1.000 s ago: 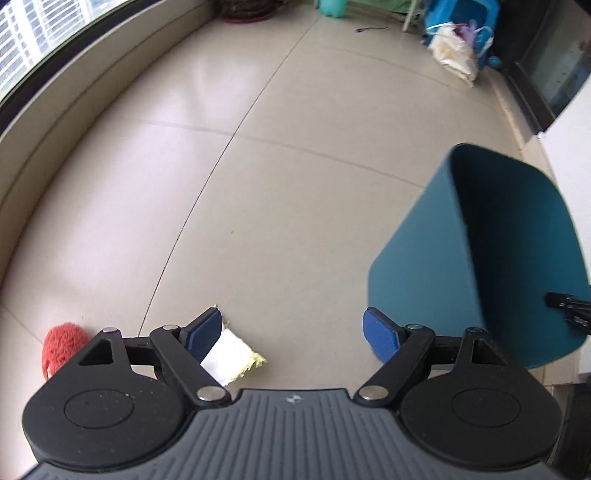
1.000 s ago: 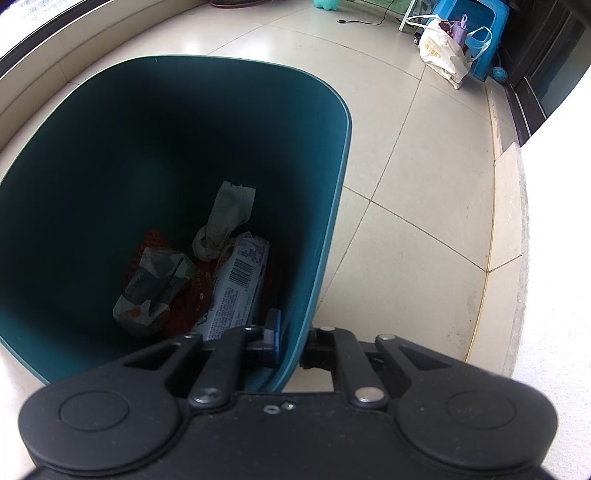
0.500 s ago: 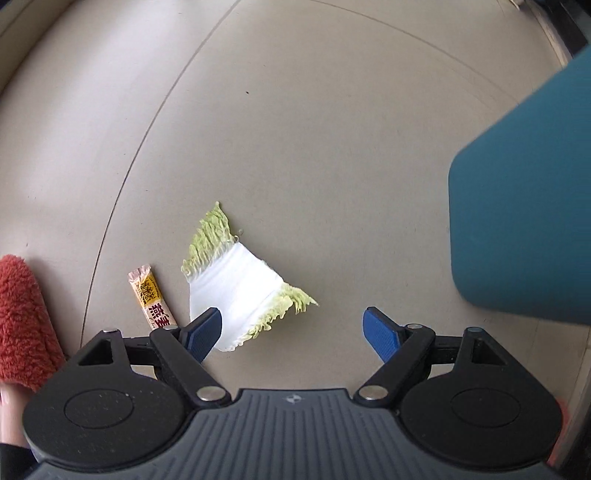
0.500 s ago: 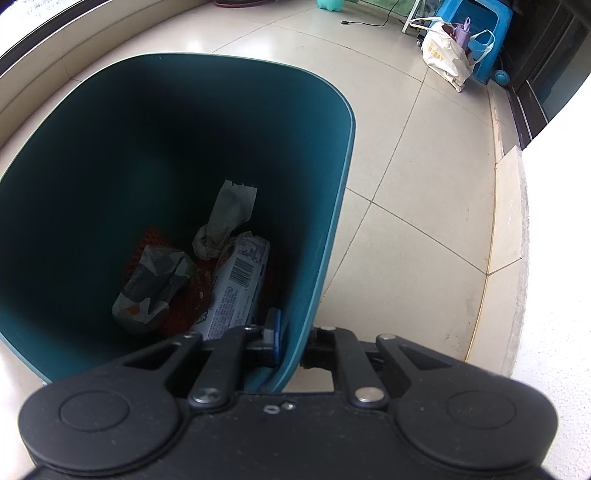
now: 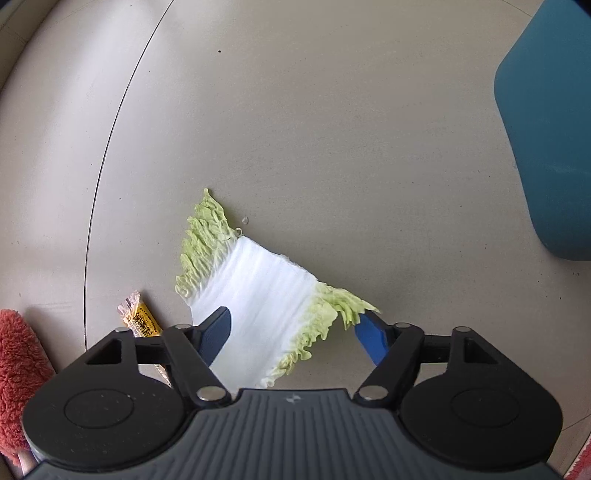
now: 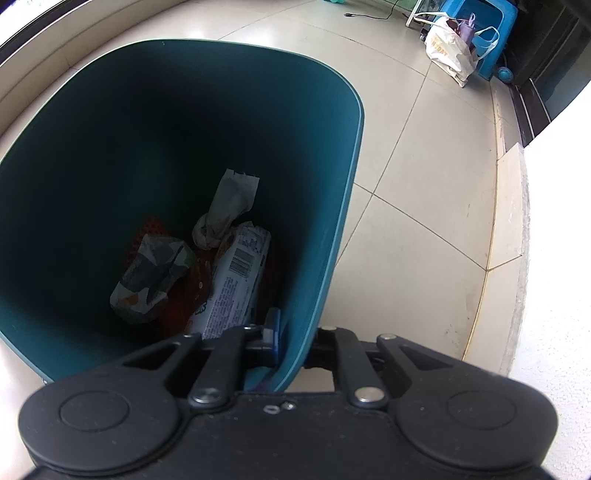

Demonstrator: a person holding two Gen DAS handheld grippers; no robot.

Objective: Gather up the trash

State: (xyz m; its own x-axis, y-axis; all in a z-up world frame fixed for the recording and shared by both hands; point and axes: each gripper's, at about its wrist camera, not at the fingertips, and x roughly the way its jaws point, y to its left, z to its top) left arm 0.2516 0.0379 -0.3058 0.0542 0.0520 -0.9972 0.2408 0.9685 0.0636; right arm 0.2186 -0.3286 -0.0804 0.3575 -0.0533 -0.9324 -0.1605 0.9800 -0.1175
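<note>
Cabbage leaf (image 5: pixel 258 295): one piece, lying flat on the floor (image 5: pixel 295 129); its white rib runs as a band from upper left to lower right in the left wrist view, with a green frilled edge on either side.
Left gripper (image 5: pixel 295 336): points straight down over the leaf, jaws closing, with the near part of the leaf between them; the left pad lies over the white rib and the right pad sits just beside the green fringe; neither pad presses the leaf yet.
Wrapper (image 5: pixel 138 317): one small yellow packet on the floor, just left of the leaf, long axis running up-left to down-right, partly hidden by the gripper.
Red cloth (image 5: pixel 18 362): one fuzzy piece at the left edge.
Bin (image 6: pixel 184 147): one teal bin; the left wrist view shows only its outer wall at the right edge, well apart from the leaf.
Right gripper (image 6: pixel 295 332): clamped on the bin's near wall, one pad inside and one outside.
Bin contents, right wrist view only: a crumpled paper (image 6: pixel 225 210), a printed wrapper with a barcode (image 6: pixel 236 273), a crushed grey packet (image 6: pixel 151 277), over something red.
Far floor, right wrist view only: one white bag (image 6: pixel 448 48) against a blue stool (image 6: pixel 484 22).
</note>
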